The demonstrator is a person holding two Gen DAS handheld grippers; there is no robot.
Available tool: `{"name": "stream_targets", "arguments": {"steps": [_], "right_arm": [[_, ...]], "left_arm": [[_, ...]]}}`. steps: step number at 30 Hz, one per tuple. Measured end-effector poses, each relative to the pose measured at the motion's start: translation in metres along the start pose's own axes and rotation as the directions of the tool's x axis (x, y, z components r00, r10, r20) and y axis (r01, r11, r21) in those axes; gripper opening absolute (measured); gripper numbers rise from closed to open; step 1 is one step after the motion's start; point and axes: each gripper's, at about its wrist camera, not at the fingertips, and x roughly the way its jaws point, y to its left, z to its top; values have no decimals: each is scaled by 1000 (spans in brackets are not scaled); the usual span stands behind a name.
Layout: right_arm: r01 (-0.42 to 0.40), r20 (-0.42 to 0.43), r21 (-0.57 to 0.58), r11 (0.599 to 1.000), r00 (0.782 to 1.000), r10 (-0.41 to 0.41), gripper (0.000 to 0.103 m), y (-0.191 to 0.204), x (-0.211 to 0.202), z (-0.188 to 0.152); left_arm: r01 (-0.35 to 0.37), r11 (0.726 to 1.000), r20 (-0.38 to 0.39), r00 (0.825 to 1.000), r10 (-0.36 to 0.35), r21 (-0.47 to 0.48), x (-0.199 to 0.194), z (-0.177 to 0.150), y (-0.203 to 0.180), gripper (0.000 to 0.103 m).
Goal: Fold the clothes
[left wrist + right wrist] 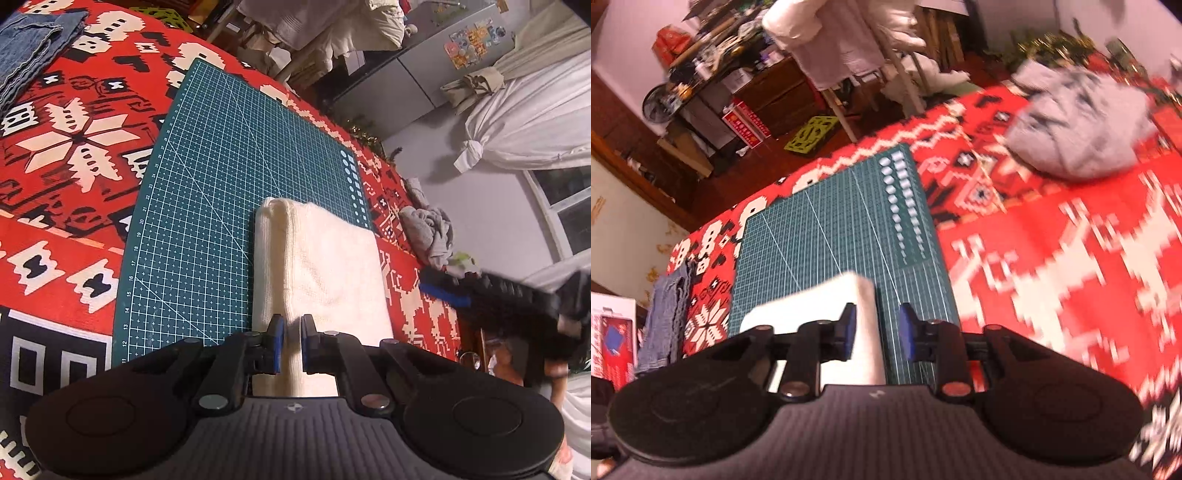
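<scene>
- Pinching a ridge of the folded cream cloth (317,266), the left gripper (293,345) has its jaws nearly closed on a raised fold, probably to keep the stack tidy.
- At 3 o'clock of it, the right gripper (877,332) stands wide apart and holds nothing; its view is blurred.
- The cloth rests on the green cutting mat (207,206), a flat folding place.
- Far at 1 o'clock, a crumpled grey garment (1078,118) waits, I think for folding; folded jeans (29,51) lie at 10 o'clock.

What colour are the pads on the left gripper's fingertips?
Blue pads on black fingers, seen best in the left wrist view, over the cream folded cloth.
</scene>
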Motion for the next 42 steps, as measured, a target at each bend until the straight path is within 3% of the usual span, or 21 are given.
{"name": "stream_targets", "arguments": {"steps": [3, 7, 13, 15, 17, 19, 30, 42], "right_arm": [[-3, -22, -3, 1000, 1000, 3, 32, -1, -7, -17], [12, -34, -72, 997, 999, -15, 42, 11, 6, -27], [-12, -56, -98, 995, 998, 7, 43, 20, 36, -29], [-9, -42, -120, 993, 999, 4, 43, 23, 39, -29], [-1, -39, -135, 991, 999, -4, 32, 25, 41, -30], [3, -47, -151, 988, 999, -11, 29, 25, 41, -30], [11, -132, -145, 989, 991, -30, 29, 22, 22, -47], [-55, -256, -97, 994, 966, 29, 31, 8, 4, -73]], "left_arm": [[8, 1000, 2, 1000, -8, 1, -1, -1, -2, 8], [8, 1000, 4, 1000, -8, 3, -1, -2, -3, 10], [7, 1000, -5, 1000, -7, -2, 2, -2, -1, 10], [5, 1000, -10, 1000, -5, 3, 4, -2, -1, 10], [-2, 1000, -18, 1000, 3, 14, 6, -2, -3, 10], [-10, 1000, -27, 1000, 11, 25, 9, -2, -4, 10], [-17, 999, -28, 999, 18, 28, 10, -4, -4, 10], [-8, 1000, -29, 1000, 8, 10, 9, -5, 0, 10]]}}
